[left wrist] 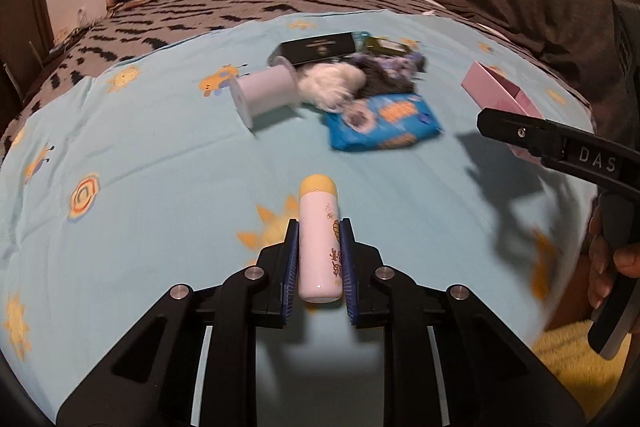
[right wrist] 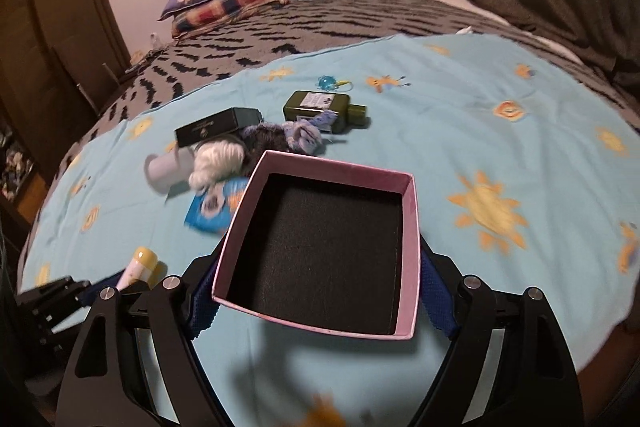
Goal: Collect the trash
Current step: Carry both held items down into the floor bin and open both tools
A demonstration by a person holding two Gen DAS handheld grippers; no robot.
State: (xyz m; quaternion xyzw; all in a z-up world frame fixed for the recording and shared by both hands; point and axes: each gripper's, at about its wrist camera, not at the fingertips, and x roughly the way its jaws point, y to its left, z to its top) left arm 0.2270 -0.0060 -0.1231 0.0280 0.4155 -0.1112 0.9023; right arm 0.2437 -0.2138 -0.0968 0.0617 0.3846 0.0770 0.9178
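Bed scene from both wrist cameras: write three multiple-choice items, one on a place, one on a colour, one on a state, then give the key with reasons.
1. Where does the green bottle lie?
A. inside the pink box
B. on the blue sheet, beyond the pile of clutter
C. on the pillows

2. What colour is the cap of the white tube?
A. yellow
B. red
C. black

3. What is the state of the pink box?
A. lidded
B. full of trash
C. open and empty, between the right gripper's jaws

Key: 1 B, it rests on the blue sheet behind the clutter. 2 A, the rounded cap is yellow. 3 C, only its dark lining shows.
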